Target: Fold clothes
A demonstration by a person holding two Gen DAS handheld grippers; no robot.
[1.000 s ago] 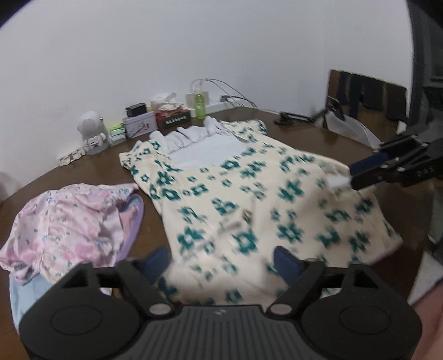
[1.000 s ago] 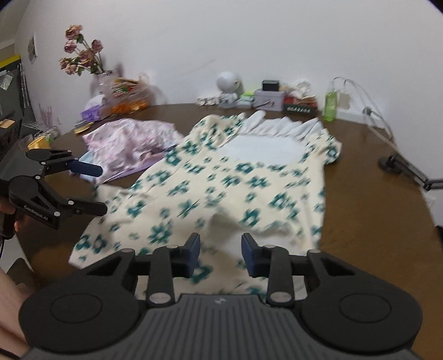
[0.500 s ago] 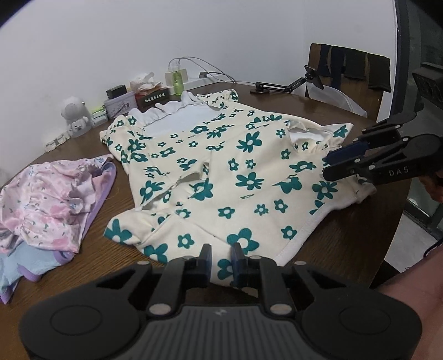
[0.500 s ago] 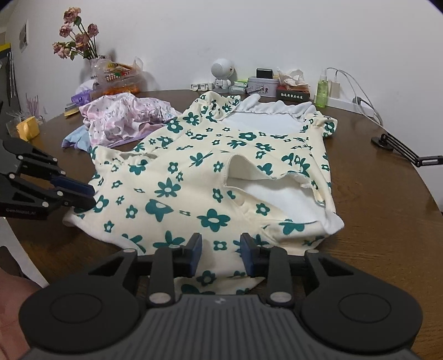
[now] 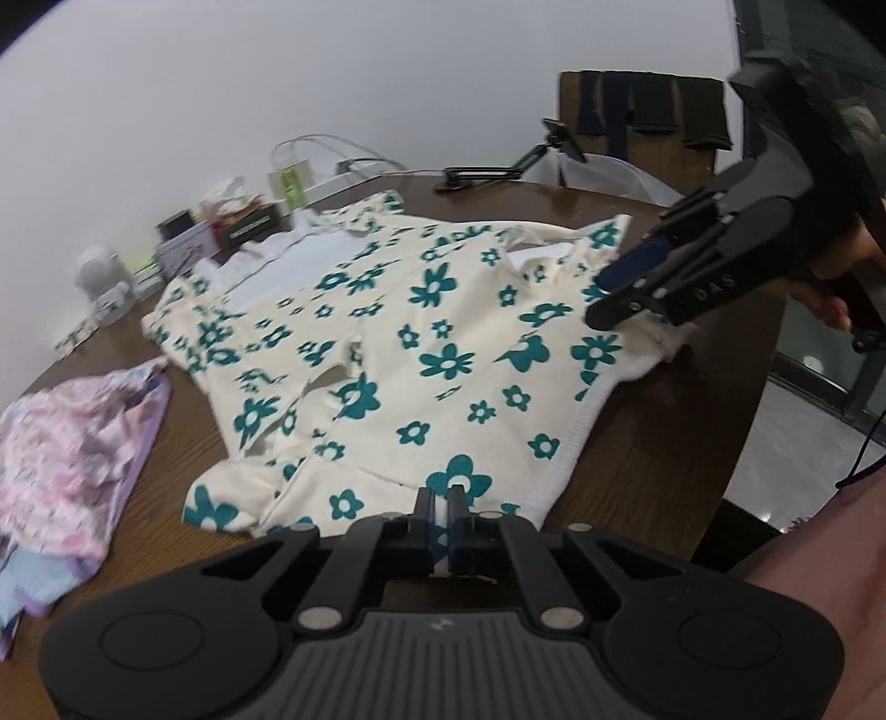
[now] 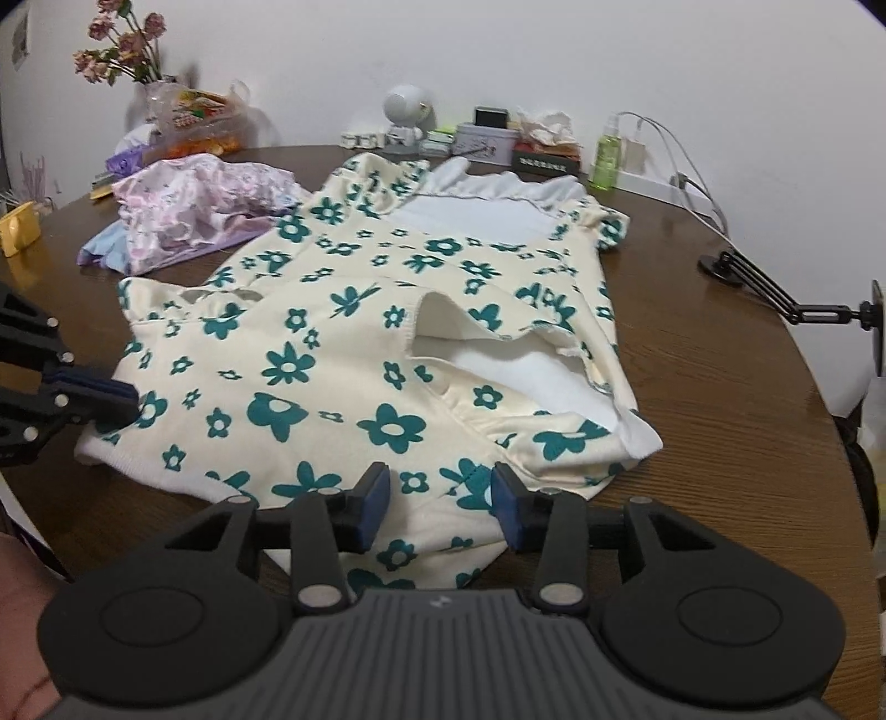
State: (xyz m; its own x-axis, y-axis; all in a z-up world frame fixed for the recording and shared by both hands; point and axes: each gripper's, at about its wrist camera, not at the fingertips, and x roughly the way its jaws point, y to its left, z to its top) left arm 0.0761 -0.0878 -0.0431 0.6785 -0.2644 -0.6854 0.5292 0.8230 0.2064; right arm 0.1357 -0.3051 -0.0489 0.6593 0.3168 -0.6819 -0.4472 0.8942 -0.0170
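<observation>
The flowered dress lies spread on my brown table. My left gripper is pinched tight on its hem; my right gripper stands wide over the near edge. Only my right view catches the flowers; the left shows the chair.

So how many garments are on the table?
2 for certain: the cream floral garment spread centrally, the pink garment bunched beside it. Blue fabric under the pink may be another.

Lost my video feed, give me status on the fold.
Left tongs shut on floral garment hem. Right tongs open over the hem. Pink clothes pile touches its far corner.
</observation>
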